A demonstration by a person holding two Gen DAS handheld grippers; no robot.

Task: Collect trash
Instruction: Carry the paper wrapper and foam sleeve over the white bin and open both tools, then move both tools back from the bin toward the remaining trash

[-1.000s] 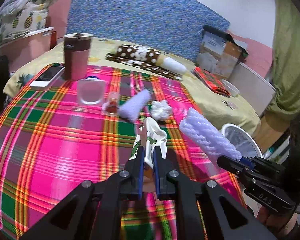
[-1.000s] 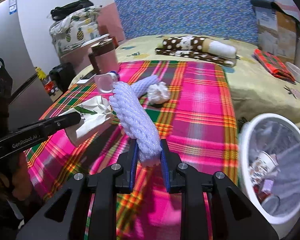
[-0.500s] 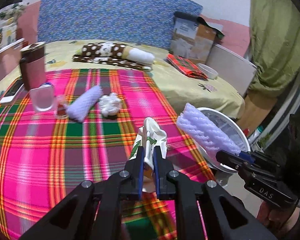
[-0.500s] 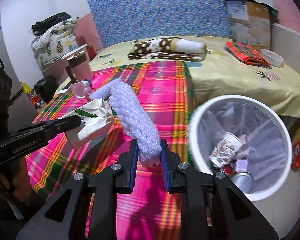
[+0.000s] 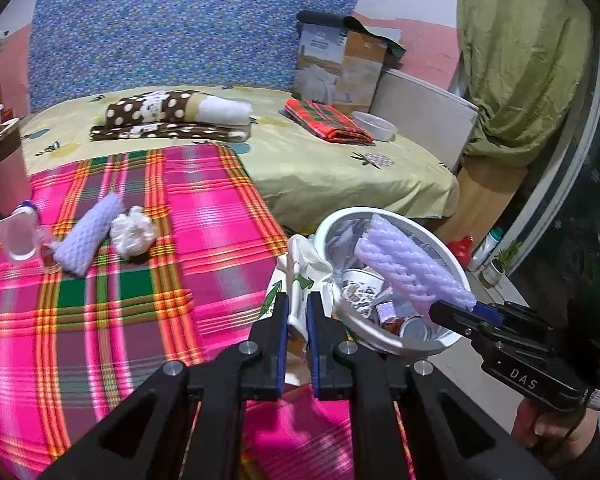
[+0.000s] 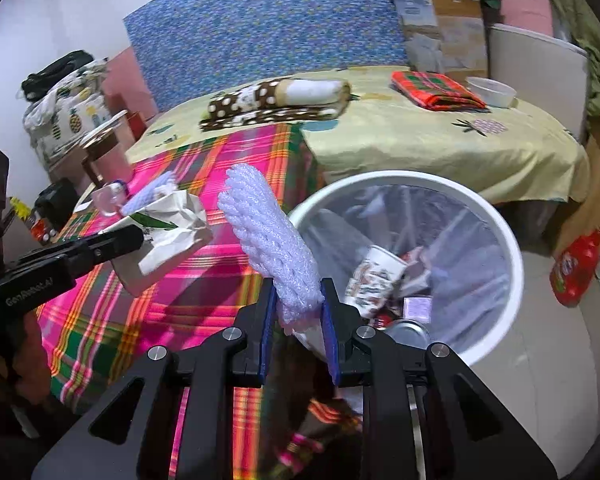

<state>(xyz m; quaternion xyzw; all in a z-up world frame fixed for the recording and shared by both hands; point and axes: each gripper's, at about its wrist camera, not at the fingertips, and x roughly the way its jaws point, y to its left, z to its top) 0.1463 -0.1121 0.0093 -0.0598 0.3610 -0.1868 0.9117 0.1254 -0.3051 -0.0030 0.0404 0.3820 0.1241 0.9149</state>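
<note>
On the pink plaid cloth (image 5: 100, 332) covering the bed, far left, lie 1 foam net sleeve (image 5: 90, 236) and 1 crumpled white wad (image 5: 133, 232), touching each other. Right of them, the left gripper (image 5: 298, 312) is clamped on a crumpled paper bag (image 5: 300, 264) at the cloth's edge, just beside the white bin (image 6: 512, 264). Further right, the right gripper (image 6: 298, 304) pinches a second lavender foam net (image 6: 268, 240), tilted above the bin's rim. Inside the bin lie a printed paper cup (image 6: 374, 280) and a can (image 6: 410, 330).
</note>
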